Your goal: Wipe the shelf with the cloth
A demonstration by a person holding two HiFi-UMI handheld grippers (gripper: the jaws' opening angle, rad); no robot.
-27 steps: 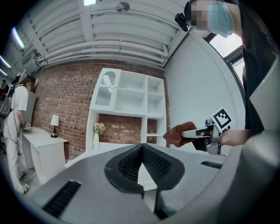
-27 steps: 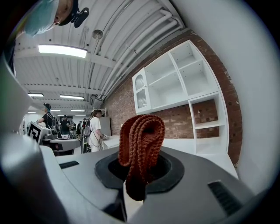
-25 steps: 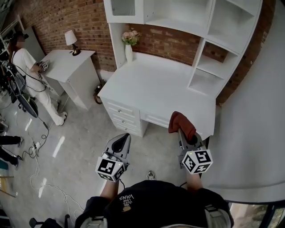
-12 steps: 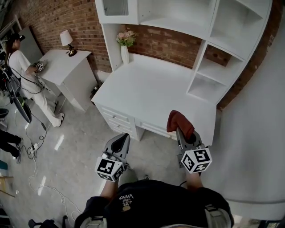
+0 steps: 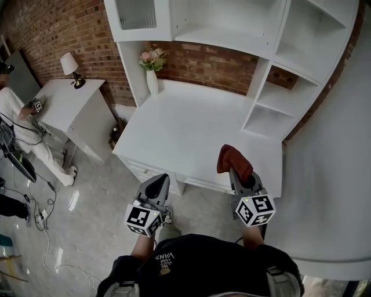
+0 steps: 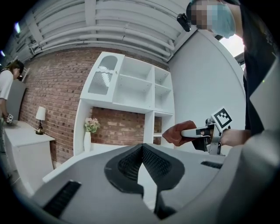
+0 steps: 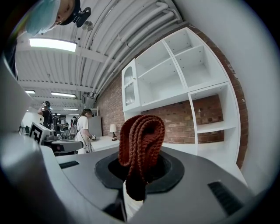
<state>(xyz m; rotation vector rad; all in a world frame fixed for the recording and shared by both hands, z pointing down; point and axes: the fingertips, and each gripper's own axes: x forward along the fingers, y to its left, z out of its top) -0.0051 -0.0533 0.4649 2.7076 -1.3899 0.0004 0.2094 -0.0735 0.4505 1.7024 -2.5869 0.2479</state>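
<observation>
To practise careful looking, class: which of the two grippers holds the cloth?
The right gripper: its jaws are shut on the rust-red knitted cloth, while the left gripper holds nothing.

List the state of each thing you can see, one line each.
Cloth: folded, held clear of the desk.
Right tongs: shut on the cloth.
Left tongs: shut, empty.
Shelf: cubbies bare, cloth not touching it.
Cabinet door: shut.
Vase: upright on the desk.
Lamp: upright.

"VANS" logo, upside-down, on shirt
</observation>
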